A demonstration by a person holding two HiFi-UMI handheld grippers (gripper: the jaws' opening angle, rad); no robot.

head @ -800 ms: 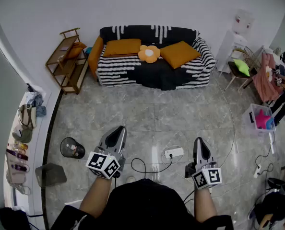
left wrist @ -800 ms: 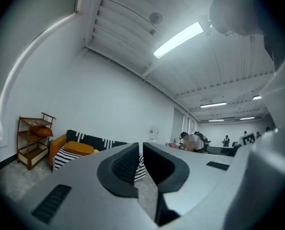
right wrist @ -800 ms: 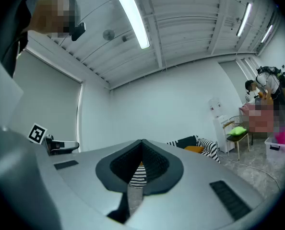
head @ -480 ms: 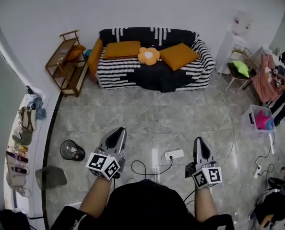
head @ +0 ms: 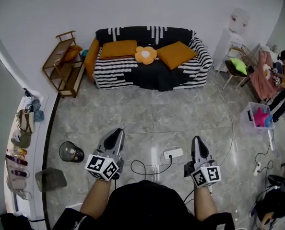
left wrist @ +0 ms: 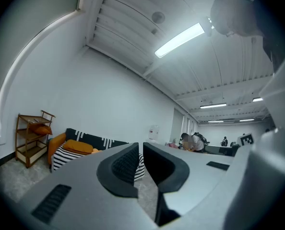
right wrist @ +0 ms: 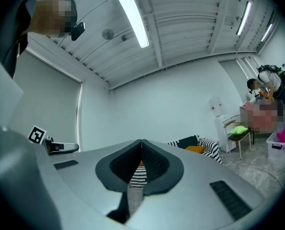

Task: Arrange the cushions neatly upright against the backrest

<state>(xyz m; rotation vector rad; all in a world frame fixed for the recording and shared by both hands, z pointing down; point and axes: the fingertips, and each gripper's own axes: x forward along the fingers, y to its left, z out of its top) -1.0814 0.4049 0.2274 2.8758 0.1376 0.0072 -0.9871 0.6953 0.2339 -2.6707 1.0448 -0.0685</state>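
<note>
A living-room corner staged in a large office-like hall: striped sofa (head: pixel 123 73) with orange cushions (head: pixel 119 48), wooden rack (head: pixel 61 66), water dispenser (head: pixel 229 42), ceiling strip lights (left wrist: pixel 181 39), power strip (head: pixel 173 153) on the tiled floor (head: pixel 181 114).

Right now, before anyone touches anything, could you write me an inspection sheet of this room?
Surface: glossy grey stone-tile floor; black-and-white striped sofa by the wall.
Job's things: orange rectangular cushion, orange flower-shaped cushion, orange square cushion turned cornerwise; all on the sofa, not lined up.
Clutter: black round waste bin, wooden shelf rack, clear plastic box.
Grippers: left tongs and right tongs both shut, empty, well short of the sofa.
Cables: white power strip with black cable looped on the floor between the tongs.
Surroundings: white wall; a person at the right edge.
</note>
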